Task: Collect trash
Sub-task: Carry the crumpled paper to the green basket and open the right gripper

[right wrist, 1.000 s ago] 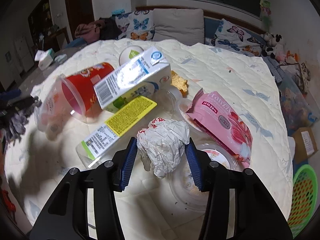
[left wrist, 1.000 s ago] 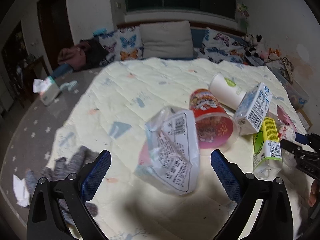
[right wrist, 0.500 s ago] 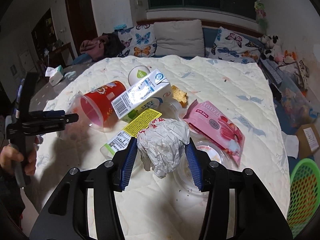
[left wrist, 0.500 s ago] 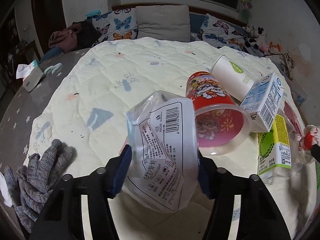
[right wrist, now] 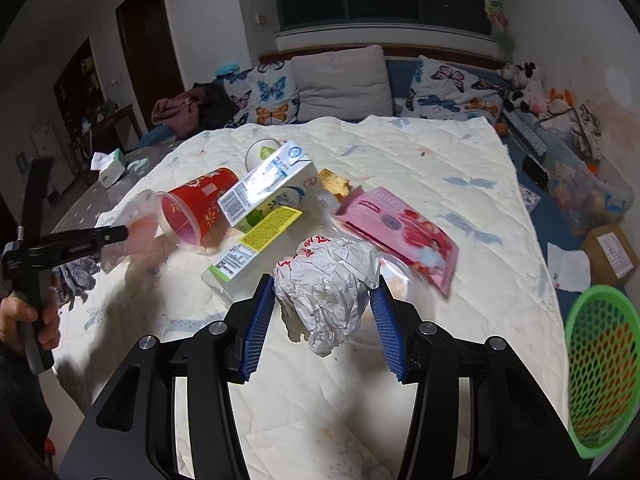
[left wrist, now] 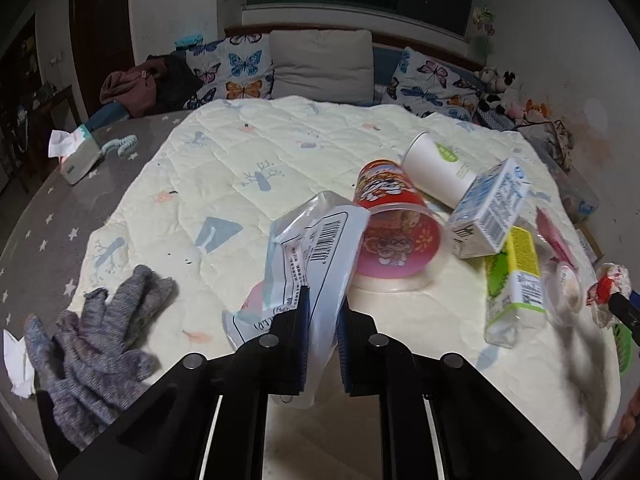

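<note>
Left gripper (left wrist: 323, 312) clenched on the clear plastic wrapper (left wrist: 316, 248); its jaws have just been closing, and the wrapper is now pinched flat between the blue pads, barcode side up. Wrapper sticks up and forward out of the jaws, its top edge overlapping the mouth of the red noodle cup (left wrist: 394, 224).

Right gripper (right wrist: 324, 320) clamped on a crumpled white paper ball (right wrist: 326, 284) with red print, pads pressing both sides, ball held above the quilt (right wrist: 420, 160).

Landmark = red noodle cup, lying on its side on the quilt, open mouth toward the left gripper:
- white paper cup (left wrist: 438, 168) just behind it, also on its side
- blue-white milk carton (left wrist: 490, 210) right of it, tilted, resting on the green-yellow carton (left wrist: 514, 280)
- pink wet-wipes pack (right wrist: 400, 232) further right, past the cartons
- grey knit glove (left wrist: 96, 344) well to the left, on the quilt edge

Green mesh basket (right wrist: 600, 368) sits off the bed's right side, well apart from the cup. A person's hand (right wrist: 24, 320) holds the left gripper's handle.
</note>
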